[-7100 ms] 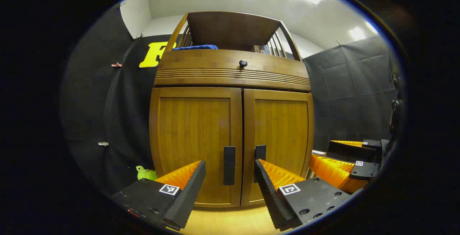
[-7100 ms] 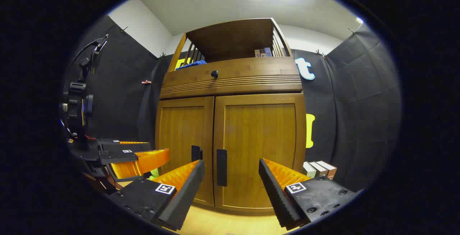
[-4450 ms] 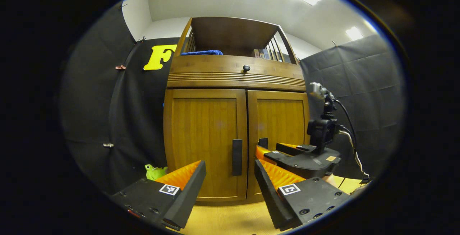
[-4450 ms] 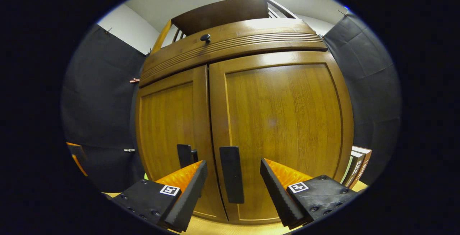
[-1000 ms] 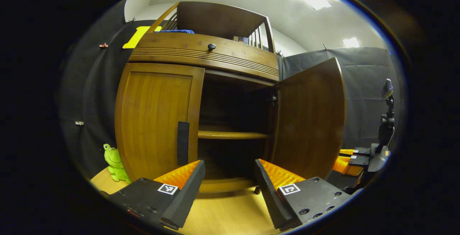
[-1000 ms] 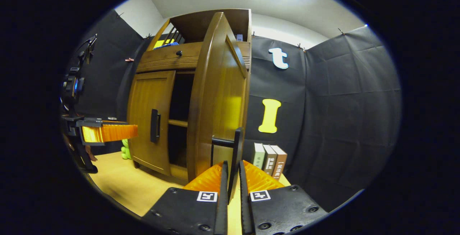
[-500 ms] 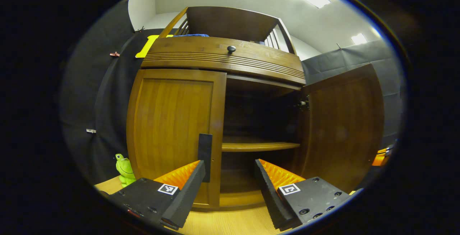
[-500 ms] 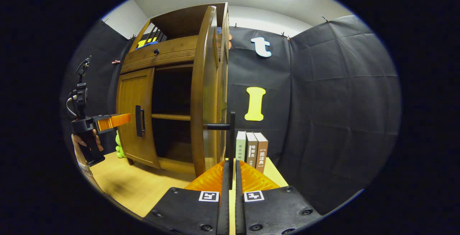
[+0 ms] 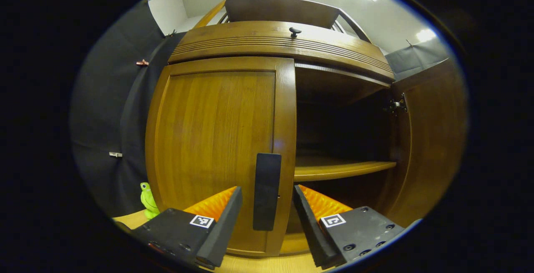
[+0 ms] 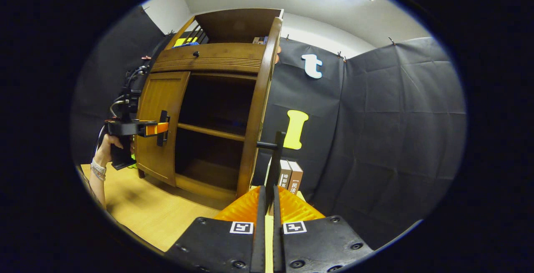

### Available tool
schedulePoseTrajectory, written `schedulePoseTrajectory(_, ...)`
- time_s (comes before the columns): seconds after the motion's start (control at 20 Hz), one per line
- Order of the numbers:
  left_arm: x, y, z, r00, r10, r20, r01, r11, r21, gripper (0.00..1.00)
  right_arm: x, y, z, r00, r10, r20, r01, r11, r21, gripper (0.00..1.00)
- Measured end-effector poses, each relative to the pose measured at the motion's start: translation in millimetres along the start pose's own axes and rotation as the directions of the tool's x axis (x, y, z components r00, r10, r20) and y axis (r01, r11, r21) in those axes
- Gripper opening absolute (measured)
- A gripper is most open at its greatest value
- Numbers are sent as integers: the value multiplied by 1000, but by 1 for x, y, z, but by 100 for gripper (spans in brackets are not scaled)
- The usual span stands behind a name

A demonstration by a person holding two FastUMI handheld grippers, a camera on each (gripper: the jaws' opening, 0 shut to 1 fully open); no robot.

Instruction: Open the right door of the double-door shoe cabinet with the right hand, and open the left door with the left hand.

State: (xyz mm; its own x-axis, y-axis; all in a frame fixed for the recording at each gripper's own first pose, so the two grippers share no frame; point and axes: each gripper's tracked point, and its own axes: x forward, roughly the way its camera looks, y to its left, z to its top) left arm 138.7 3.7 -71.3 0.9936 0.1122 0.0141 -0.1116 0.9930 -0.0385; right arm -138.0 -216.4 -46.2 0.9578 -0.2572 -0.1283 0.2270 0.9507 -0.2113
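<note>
Left gripper view: the left gripper [image 9: 263,218] stands with its fingers apart, straddling the black bar handle [image 9: 267,190] of the left door [image 9: 217,139], not yet pressing on it. That door is closed and stands toward the left edge of the tabletop [image 9: 267,262]; the right door [image 9: 434,139] hangs wide open, exposing a shelf [image 9: 342,168]. The door is judged to be a rigid wooden panel on side hinges, moderately heavy, swinging in an arc; the handle is the proper hold, smooth and stiff, so a firm squeeze is advised. Right gripper view: the right gripper [image 10: 267,206] is clamped together on the right door's handle [image 10: 275,164], the door edge [image 10: 258,110] seen end-on. Farther off, the left gripper [image 10: 144,129], held in a hand [image 10: 109,147], sits at the left door's handle [image 10: 163,127].
</note>
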Motion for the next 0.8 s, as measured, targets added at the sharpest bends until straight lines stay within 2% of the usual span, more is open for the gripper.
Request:
schedulePoseTrajectory(0.05,6,0,-3,1000,9,-5,-9,1000,-4,75,-2,-4,3,1000,-6,14,6,1000,-4,11)
schedulePoseTrajectory(0.15,16,3,-10,1000,22,-17,-22,1000,-16,73,-5,-4,11,999,10,43,-11,999,32,29)
schedulePoseTrajectory(0.2,20,4,-15,999,26,-28,-26,999,-27,73,-10,-4,12,999,9,49,-11,999,51,29)
schedulePoseTrajectory(0.3,22,-1,-18,999,-8,-39,6,998,-67,69,-13,-6,15,998,16,65,-21,998,67,41)
schedulePoseTrajectory(0.35,24,-2,-18,999,-10,-48,6,997,-76,61,-13,-10,16,997,0,77,-5,998,65,45)
schedulePoseTrajectory(0.4,22,1,-21,998,-6,-63,2,997,-78,53,-14,-15,18,996,-17,87,12,998,57,53)
schedulePoseTrajectory(0.5,22,5,-25,997,5,-81,-10,998,-64,47,-15,-19,21,994,-32,107,25,998,60,70)
schedulePoseTrajectory(0.55,21,4,-24,996,6,-86,-11,998,-56,40,-16,-19,24,993,-31,117,22,997,73,72)
schedulePoseTrajectory(0.6,21,4,-26,996,9,-90,-13,999,-38,39,-18,-17,28,992,-25,127,13,995,94,76)
schedulePoseTrajectory(0.7,20,5,-25,996,22,-92,-21,1000,7,36,-22,-15,33,990,-18,139,-1,991,137,75)
schedulePoseTrajectory(0.8,18,5,-26,993,33,-113,-32,999,4,34,-28,-12,34,990,-9,143,-13,987,158,77)
